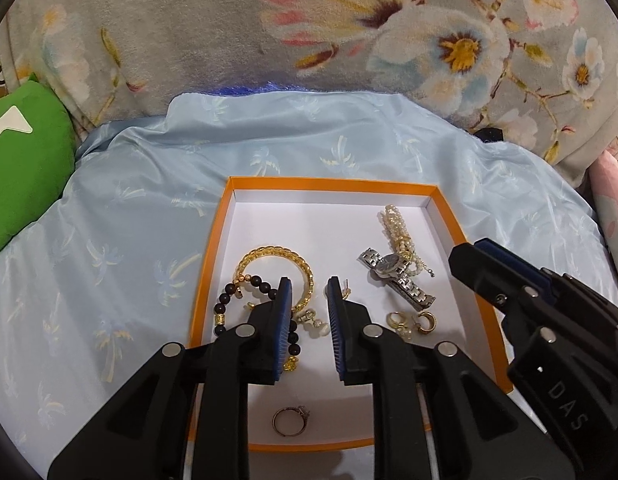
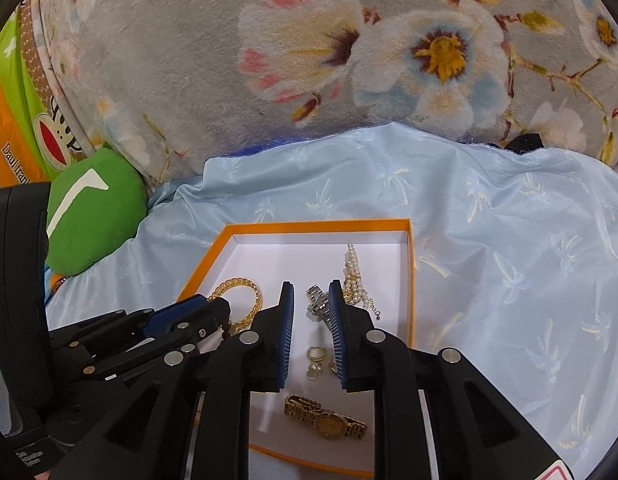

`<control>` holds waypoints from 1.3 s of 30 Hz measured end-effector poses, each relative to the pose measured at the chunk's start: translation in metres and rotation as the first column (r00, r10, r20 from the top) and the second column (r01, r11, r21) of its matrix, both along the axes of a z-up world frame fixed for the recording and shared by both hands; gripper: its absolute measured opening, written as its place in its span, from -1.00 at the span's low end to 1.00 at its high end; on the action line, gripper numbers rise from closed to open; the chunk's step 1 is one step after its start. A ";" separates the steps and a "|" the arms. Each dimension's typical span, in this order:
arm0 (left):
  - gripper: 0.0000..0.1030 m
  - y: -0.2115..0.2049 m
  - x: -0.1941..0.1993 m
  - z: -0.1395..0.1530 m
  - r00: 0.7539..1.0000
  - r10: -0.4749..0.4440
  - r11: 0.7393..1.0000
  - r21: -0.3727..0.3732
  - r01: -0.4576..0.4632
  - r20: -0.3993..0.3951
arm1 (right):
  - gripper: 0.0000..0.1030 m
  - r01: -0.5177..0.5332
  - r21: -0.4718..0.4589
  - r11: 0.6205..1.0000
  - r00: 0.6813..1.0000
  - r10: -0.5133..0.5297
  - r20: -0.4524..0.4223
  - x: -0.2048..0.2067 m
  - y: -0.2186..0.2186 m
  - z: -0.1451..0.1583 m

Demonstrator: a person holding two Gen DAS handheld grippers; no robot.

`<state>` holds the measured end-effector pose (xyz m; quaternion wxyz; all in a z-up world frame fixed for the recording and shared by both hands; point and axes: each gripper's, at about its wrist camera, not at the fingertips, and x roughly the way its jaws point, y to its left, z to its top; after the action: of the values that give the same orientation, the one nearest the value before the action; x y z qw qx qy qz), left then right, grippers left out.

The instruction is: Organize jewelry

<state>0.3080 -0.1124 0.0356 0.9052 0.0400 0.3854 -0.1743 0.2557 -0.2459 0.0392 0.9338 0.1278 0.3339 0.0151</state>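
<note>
An orange-rimmed box (image 1: 215, 240) with a white floor lies on the light blue cloth and holds the jewelry. In the left wrist view it holds a gold chain bracelet (image 1: 269, 254), a dark bead bracelet (image 1: 229, 300), pearl earrings (image 1: 315, 320), a silver watch (image 1: 393, 270), a pearl strand (image 1: 397, 224), gold hoop earrings (image 1: 411, 320) and a ring (image 1: 291, 420). My left gripper (image 1: 309, 290) is open and empty over the box's left half. My right gripper (image 2: 311, 294) is open and empty over the silver watch (image 2: 317, 300). A gold watch (image 2: 327, 422) lies beneath it.
A grey floral blanket (image 1: 229, 32) rises behind the blue cloth (image 1: 129, 220). A green cushion (image 1: 25, 168) sits at the left. The right gripper's body (image 1: 549, 312) hangs over the box's right edge in the left wrist view.
</note>
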 end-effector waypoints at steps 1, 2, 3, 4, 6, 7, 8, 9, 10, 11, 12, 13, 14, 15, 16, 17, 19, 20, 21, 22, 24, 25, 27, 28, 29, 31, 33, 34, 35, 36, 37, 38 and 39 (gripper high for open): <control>-0.65 0.000 0.000 0.000 1.000 0.000 1.000 -0.002 0.000 0.000 | -0.62 -0.001 0.001 1.000 1.000 0.001 0.000 -0.001 0.000 0.001; -0.65 0.000 0.000 0.001 1.000 -0.001 1.000 -0.002 0.001 0.001 | -0.62 -0.001 0.001 1.000 1.000 0.001 0.001 -0.001 -0.001 0.001; -0.65 0.001 -0.001 0.002 1.000 0.000 1.000 -0.002 0.000 0.002 | -0.62 -0.003 0.001 1.000 1.000 0.003 0.002 -0.002 0.000 0.002; -0.65 0.001 -0.002 0.003 1.000 0.000 1.000 -0.003 0.000 0.006 | -0.62 -0.005 -0.001 1.000 1.000 0.005 0.002 -0.003 0.000 0.003; -0.65 0.001 -0.004 0.006 1.000 -0.002 1.000 -0.004 0.002 0.011 | -0.62 -0.007 -0.005 1.000 1.000 0.007 0.005 -0.004 0.002 0.005; -0.65 0.000 -0.005 0.008 1.000 -0.002 1.000 -0.003 0.003 0.015 | -0.62 -0.010 -0.006 1.000 1.000 0.010 0.006 -0.005 0.003 0.006; -0.65 -0.001 -0.006 0.010 1.000 -0.003 1.000 0.000 0.003 0.021 | -0.62 -0.011 -0.008 1.000 1.000 0.011 0.008 -0.005 0.003 0.007; -0.65 -0.001 -0.007 0.011 1.000 -0.003 1.000 0.003 0.003 0.025 | -0.62 -0.012 -0.010 1.000 1.000 0.012 0.010 -0.006 0.004 0.008; -0.65 -0.002 -0.008 0.013 1.000 -0.004 1.000 0.005 0.004 0.028 | -0.62 -0.011 -0.010 1.000 1.000 0.011 0.011 -0.007 0.005 0.008; -0.65 -0.001 -0.009 0.014 1.000 -0.003 1.000 0.003 0.002 0.029 | -0.61 -0.011 -0.009 1.000 1.000 0.012 0.012 -0.008 0.005 0.009; -0.65 0.000 -0.010 0.015 1.000 -0.001 1.000 0.001 0.001 0.028 | -0.61 -0.011 -0.008 1.000 1.000 0.011 0.013 -0.009 0.005 0.010; -0.65 -0.001 -0.010 0.016 1.000 0.000 1.000 -0.001 0.000 0.027 | -0.61 -0.010 -0.008 1.000 1.000 0.010 0.015 -0.010 0.005 0.010; -0.65 0.000 -0.010 0.017 1.000 0.003 1.000 -0.003 -0.003 0.028 | -0.61 -0.009 -0.008 1.000 1.000 0.009 0.016 -0.011 0.006 0.011; -0.65 0.001 -0.011 0.018 1.000 0.004 1.000 -0.003 -0.004 0.029 | -0.61 -0.009 -0.008 1.000 1.000 0.009 0.016 -0.012 0.006 0.011; -0.65 0.001 -0.013 0.018 1.000 0.005 1.000 -0.002 -0.005 0.030 | -0.61 -0.008 -0.009 1.000 1.000 0.009 0.015 -0.012 0.007 0.011; -0.65 0.001 -0.014 0.020 0.999 0.005 1.000 -0.002 -0.005 0.032 | -0.61 -0.008 -0.008 1.000 1.000 0.008 0.015 -0.013 0.007 0.012; -0.65 0.002 -0.018 0.023 0.999 0.006 1.000 0.000 -0.006 0.037 | -0.59 -0.007 -0.007 1.000 1.000 0.007 0.016 -0.016 0.008 0.013; -0.65 0.003 -0.020 0.024 0.999 0.007 1.000 -0.001 -0.007 0.038 | -0.58 -0.007 -0.007 1.000 1.000 0.007 0.016 -0.019 0.009 0.015; -0.65 0.003 -0.022 0.026 0.999 0.006 1.000 -0.002 -0.006 0.040 | -0.58 -0.008 -0.007 1.000 1.000 0.008 0.017 -0.021 0.009 0.016; -0.65 0.004 -0.024 0.028 0.999 0.007 1.000 -0.003 -0.007 0.041 | -0.58 -0.008 -0.009 1.000 1.000 0.008 0.019 -0.024 0.011 0.018; -0.65 0.005 -0.030 0.033 0.999 0.006 1.000 -0.004 -0.006 0.047 | -0.57 -0.008 -0.012 1.000 1.000 0.008 0.022 -0.030 0.013 0.021; -0.65 0.005 -0.032 0.034 0.999 0.006 1.000 -0.004 -0.006 0.049 | -0.57 -0.005 -0.011 1.000 1.000 0.005 0.021 -0.033 0.014 0.023; -0.65 0.007 -0.039 0.038 0.999 0.005 1.000 -0.008 -0.005 0.051 | -0.54 0.005 -0.008 1.000 1.000 -0.005 0.023 -0.040 0.015 0.027; -0.65 0.007 -0.042 0.040 0.999 0.005 1.000 -0.009 -0.004 0.053 | -0.52 0.009 -0.005 1.000 1.000 -0.009 0.024 -0.044 0.015 0.028; -0.65 0.008 -0.046 0.042 0.998 0.003 1.000 -0.009 -0.002 0.055 | -0.47 0.014 -0.002 1.000 1.000 -0.014 0.025 -0.049 0.015 0.029; -0.65 0.009 -0.054 0.045 0.998 -0.001 1.000 -0.005 0.001 0.060 | -0.45 0.022 -0.002 1.000 0.999 -0.022 0.026 -0.057 0.016 0.032; -0.65 0.010 -0.064 0.049 0.998 -0.005 1.000 -0.002 0.005 0.066 | -0.45 0.027 0.006 1.000 0.999 -0.027 0.024 -0.067 0.018 0.034; -0.65 0.011 -0.068 0.050 0.998 -0.006 1.000 -0.001 0.006 0.066 | -0.45 0.030 0.008 1.000 0.999 -0.030 0.022 -0.071 0.018 0.035; -0.65 0.012 -0.073 0.051 0.998 -0.008 1.000 -0.002 0.008 0.065 | -0.45 0.032 0.010 0.999 0.999 -0.032 0.022 -0.076 0.019 0.036; -0.65 0.013 -0.078 0.052 0.998 -0.009 1.000 -0.004 0.009 0.064 | -0.45 0.034 0.010 0.999 0.999 -0.034 0.021 -0.082 0.021 0.038; -0.65 0.015 -0.084 0.053 0.998 -0.010 1.000 -0.005 0.011 0.065 | -0.45 0.035 0.010 0.999 0.999 -0.035 0.020 -0.086 0.022 0.039; -0.65 0.016 -0.089 0.053 0.998 -0.013 1.000 -0.006 0.014 0.067 | -0.45 0.036 0.009 0.999 0.999 -0.036 0.020 -0.091 0.024 0.040; -0.65 0.017 -0.093 0.054 0.998 -0.016 1.000 -0.004 0.016 0.067 | -0.45 0.037 0.005 0.999 0.999 -0.037 0.021 -0.097 0.026 0.041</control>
<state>0.2147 -0.0950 0.0896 0.9163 0.0466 0.3540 -0.1811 0.1589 -0.2200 0.0797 0.9371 0.1361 0.3216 0.0001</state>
